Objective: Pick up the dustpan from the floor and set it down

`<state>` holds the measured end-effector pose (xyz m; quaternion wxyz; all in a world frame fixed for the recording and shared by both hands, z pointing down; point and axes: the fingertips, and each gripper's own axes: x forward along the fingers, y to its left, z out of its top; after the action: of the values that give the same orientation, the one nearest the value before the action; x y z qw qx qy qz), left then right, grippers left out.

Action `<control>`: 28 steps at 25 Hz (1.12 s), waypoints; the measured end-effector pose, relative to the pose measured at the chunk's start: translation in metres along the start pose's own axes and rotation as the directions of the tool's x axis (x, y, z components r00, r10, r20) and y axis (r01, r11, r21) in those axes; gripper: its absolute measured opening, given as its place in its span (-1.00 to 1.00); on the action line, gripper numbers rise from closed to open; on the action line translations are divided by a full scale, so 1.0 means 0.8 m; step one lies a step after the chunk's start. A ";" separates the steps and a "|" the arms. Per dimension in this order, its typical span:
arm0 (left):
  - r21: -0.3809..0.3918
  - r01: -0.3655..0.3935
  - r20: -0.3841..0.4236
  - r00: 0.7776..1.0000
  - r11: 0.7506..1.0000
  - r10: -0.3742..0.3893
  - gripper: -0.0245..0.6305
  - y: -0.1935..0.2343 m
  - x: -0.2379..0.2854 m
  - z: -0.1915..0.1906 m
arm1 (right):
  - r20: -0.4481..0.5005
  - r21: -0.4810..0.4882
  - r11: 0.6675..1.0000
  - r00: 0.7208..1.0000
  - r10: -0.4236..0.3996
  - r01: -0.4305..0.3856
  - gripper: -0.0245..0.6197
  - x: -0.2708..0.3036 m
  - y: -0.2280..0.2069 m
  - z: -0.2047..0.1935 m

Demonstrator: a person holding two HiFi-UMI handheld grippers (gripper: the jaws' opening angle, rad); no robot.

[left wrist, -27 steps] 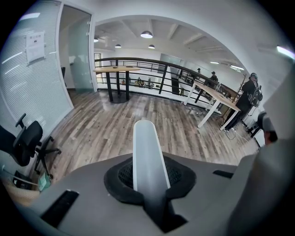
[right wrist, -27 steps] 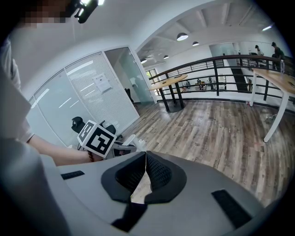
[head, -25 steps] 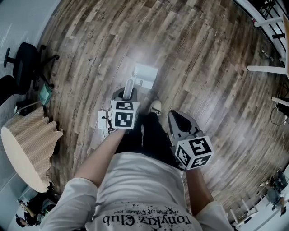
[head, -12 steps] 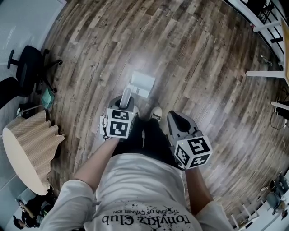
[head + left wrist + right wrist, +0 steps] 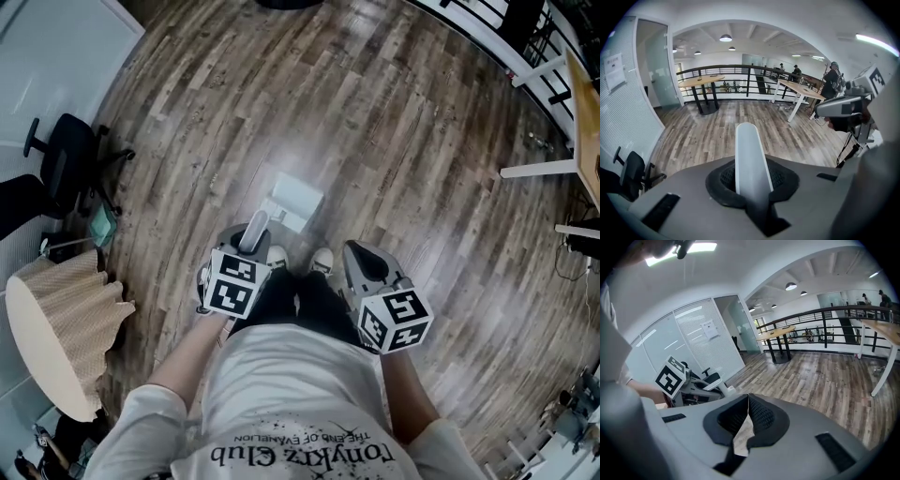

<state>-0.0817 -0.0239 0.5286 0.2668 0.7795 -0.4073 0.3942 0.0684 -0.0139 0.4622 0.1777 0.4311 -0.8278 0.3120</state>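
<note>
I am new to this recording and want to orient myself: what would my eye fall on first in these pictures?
First, the white dustpan over the wooden floor, just ahead of the person's shoes, its handle clamped in the left tool. Next, the right tool beside it, shut and empty. At the left edge stands a black office chair.

White dustpan [image 5: 296,199]: long handle clamped in left tongs [image 5: 253,231], pan end forward, just ahead of shoes [image 5: 322,259].
</note>
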 end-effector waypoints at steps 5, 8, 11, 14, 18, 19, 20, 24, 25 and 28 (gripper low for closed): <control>0.048 0.026 0.003 1.000 0.999 -0.026 -0.70 -0.009 -0.032 0.013 | 0.017 -0.012 1.000 1.000 -0.001 0.001 -0.84 -0.009 0.007 0.007; 0.064 0.036 0.006 0.999 0.997 -0.037 -0.70 -0.015 -0.051 0.021 | 0.026 -0.016 1.000 1.000 0.001 -0.001 -0.84 -0.015 0.011 0.011; 0.095 0.051 0.006 0.999 0.994 -0.051 -0.70 -0.020 -0.066 0.026 | 0.038 -0.024 1.000 0.999 0.009 -0.008 -0.84 -0.017 0.018 0.018; 0.126 0.066 0.001 0.998 0.990 -0.067 -0.70 -0.027 -0.077 0.027 | 0.043 -0.037 0.999 0.999 0.020 -0.018 -0.84 -0.020 0.025 0.025; 0.145 0.080 0.005 0.997 0.986 -0.081 -0.70 -0.034 -0.092 0.034 | 0.046 -0.053 0.998 0.999 0.026 -0.024 -0.84 -0.023 0.030 0.033; 0.153 0.082 0.008 0.996 0.985 -0.084 -0.70 -0.035 -0.097 0.035 | 0.046 -0.058 0.998 0.999 0.025 -0.023 -0.84 -0.023 0.032 0.034; 0.157 0.084 0.012 0.996 0.984 -0.087 -0.70 -0.034 -0.102 0.035 | 0.046 -0.063 0.998 0.999 0.025 -0.022 -0.84 -0.024 0.036 0.035; 0.171 0.084 0.018 0.996 0.982 -0.089 -0.70 -0.035 -0.117 0.037 | 0.048 -0.078 0.997 0.998 0.031 -0.027 -0.84 -0.026 0.046 0.039; 0.178 0.084 0.020 0.996 0.980 -0.089 -0.70 -0.036 -0.119 0.039 | 0.049 -0.080 0.996 0.998 0.033 -0.029 -0.84 -0.026 0.047 0.041; 0.190 0.084 0.023 0.996 0.978 -0.090 -0.70 -0.038 -0.124 0.041 | 0.054 -0.084 0.996 0.998 0.038 -0.034 -0.84 -0.025 0.051 0.044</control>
<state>-0.0784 0.0100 0.4248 0.2024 0.8243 -0.3378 0.4068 0.0453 -0.0079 0.4098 0.1669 0.4168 -0.8523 0.2683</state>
